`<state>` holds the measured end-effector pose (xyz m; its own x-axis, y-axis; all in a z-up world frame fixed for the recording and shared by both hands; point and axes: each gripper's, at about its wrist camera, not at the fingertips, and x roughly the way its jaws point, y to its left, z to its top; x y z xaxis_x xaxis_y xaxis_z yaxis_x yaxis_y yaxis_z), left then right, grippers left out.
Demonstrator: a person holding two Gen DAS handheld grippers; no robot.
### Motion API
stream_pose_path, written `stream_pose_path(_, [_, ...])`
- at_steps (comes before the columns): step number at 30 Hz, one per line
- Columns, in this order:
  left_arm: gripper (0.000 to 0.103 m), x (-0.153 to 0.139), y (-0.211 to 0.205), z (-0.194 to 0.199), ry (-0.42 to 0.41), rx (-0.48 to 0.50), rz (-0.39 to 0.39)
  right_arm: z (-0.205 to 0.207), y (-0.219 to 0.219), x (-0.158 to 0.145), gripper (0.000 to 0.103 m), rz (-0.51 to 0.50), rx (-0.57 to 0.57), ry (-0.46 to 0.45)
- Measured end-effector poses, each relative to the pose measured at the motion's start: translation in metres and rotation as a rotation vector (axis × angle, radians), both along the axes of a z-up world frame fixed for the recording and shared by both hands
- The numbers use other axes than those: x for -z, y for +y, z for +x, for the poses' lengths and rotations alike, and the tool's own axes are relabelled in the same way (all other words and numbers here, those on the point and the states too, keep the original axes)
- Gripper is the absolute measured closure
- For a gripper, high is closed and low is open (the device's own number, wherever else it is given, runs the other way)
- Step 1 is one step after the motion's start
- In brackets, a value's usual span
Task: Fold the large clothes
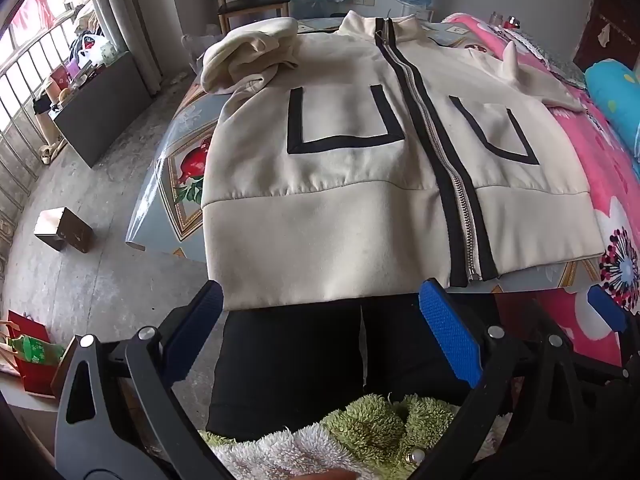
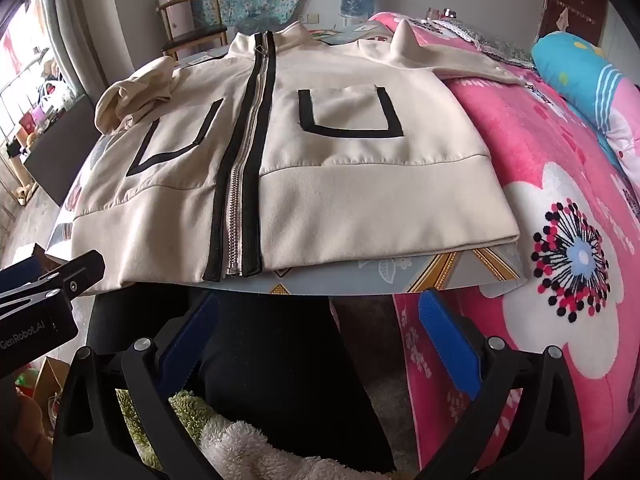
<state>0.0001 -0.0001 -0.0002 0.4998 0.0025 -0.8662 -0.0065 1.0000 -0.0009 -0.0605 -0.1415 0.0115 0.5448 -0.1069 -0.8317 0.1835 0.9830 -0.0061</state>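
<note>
Cream jacket (image 1: 360, 184) flat front-up on table (image 1: 176, 184), zipped, black-trimmed pockets, one sleeve bunched near collar, left gripper (image 1: 320, 312) and right gripper (image 2: 320, 312) jaws wide, empty

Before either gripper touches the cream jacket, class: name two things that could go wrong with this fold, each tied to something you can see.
1. The left sleeve lies bunched on the jacket; folding over it would likely trap a lump.
2. The hem reaches the front edge of the table, and the right sleeve runs onto the pink blanket, so a pull might slide the jacket off.
Both the left gripper and the right gripper are open, holding nothing.
</note>
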Motion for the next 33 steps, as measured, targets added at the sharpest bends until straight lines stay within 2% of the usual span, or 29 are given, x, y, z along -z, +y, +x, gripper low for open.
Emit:
stream_pose_path(14, [0.008,0.002,-0.011,-0.003,0.002,-0.003,-0.008,0.001,0.0,-0.002,0.006,-0.009,-0.001,-0.001])
stream_pose_path(33, [0.008,0.002,-0.005,-0.005,0.005,-0.005,-0.024,0.0,0.003,-0.004,0.006,-0.026,0.001,0.0])
